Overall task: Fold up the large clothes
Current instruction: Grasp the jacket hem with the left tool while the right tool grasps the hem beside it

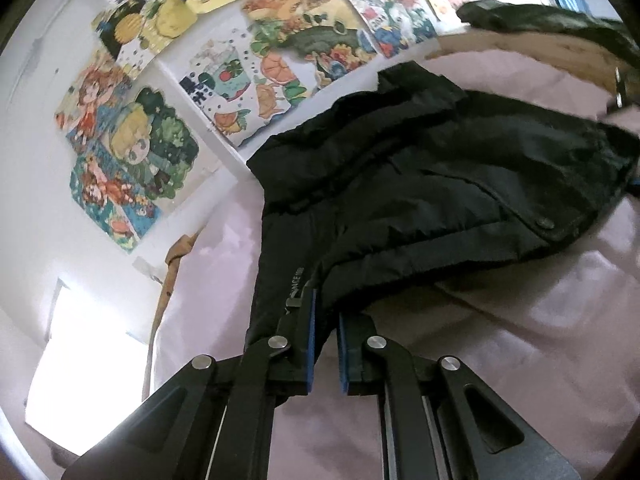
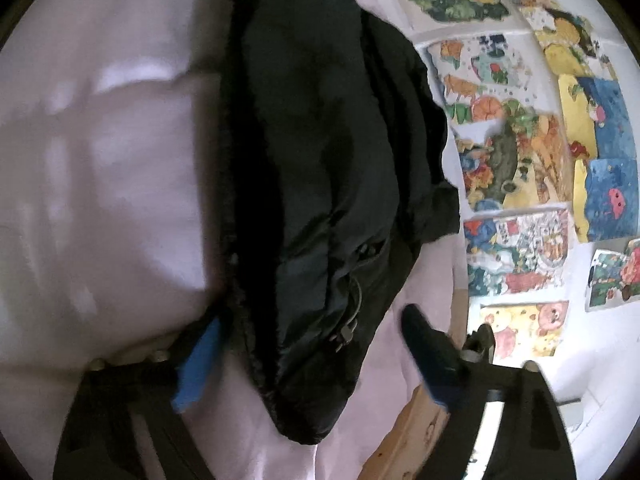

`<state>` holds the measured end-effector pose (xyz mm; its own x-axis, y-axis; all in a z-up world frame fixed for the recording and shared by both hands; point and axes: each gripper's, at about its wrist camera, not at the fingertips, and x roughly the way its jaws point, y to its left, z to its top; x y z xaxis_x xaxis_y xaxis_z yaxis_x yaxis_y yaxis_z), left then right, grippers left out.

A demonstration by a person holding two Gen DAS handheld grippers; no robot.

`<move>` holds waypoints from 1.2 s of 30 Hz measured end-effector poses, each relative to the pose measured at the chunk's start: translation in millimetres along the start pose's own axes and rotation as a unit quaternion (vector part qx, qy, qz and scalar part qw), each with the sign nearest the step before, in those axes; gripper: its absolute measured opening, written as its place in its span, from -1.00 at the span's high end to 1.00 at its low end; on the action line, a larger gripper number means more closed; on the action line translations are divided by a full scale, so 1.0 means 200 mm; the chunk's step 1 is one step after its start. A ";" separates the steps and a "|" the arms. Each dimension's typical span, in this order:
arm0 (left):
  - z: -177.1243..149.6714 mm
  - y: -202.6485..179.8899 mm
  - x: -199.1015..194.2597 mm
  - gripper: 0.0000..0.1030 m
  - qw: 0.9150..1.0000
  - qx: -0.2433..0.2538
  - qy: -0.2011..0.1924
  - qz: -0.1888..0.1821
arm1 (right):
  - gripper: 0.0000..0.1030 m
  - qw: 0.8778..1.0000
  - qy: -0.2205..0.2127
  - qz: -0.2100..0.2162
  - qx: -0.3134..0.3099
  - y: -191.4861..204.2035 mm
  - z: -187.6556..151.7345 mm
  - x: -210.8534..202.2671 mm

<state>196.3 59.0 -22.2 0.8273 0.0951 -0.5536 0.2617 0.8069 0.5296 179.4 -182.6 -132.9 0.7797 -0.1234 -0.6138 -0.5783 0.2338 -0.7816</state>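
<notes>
Large black padded jacket [image 1: 420, 184] lying on a pink bed sheet [image 1: 520, 340], against a white wall covered in colourful cartoon posters [image 1: 132, 148]. In the left wrist view, jacket bulk spread from centre toward 2 o'clock, one sleeve or edge strip running down toward 6 o'clock.

Left claw [image 1: 326, 320]: nearly closed, blue pads [image 1: 310, 344] pinching that dark strip of jacket fabric. Fabric drawn taut up from the heap, so probably lifted to carry this part over the body for a fold.

Right claw [image 2: 312, 364]: jaws standing wide apart, straddling the lower pointed end of the jacket at 6 o'clock in the right wrist view. Left blue pad at 7 o'clock close against the jacket's edge, right finger [image 2: 432, 356] at 4 o'clock clear of the cloth, with pink sheet between. No pressing grip visible; frame blurred, so contact on the left pad hard to confirm. Likely placed to take the opposite end, giving two held points so the heavy, slippery shell stays flat.

Wooden bed frame edge [image 2: 412, 432] at 5 o'clock beneath the right claw. Fold judged as barely begun: jacket bunched, not squared.
</notes>
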 end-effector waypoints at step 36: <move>0.03 0.08 -0.36 0.91 0.999 -0.043 0.010 -0.031 | 0.86 0.948 -0.089 0.033 0.302 -0.70 -0.23 -0.45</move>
<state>144.9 61.8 30.4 0.8008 0.0550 -0.5964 0.2672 0.8584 0.4380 178.8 -248.3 25.9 0.8056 0.0623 -0.5892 -0.4257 0.7525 -0.5025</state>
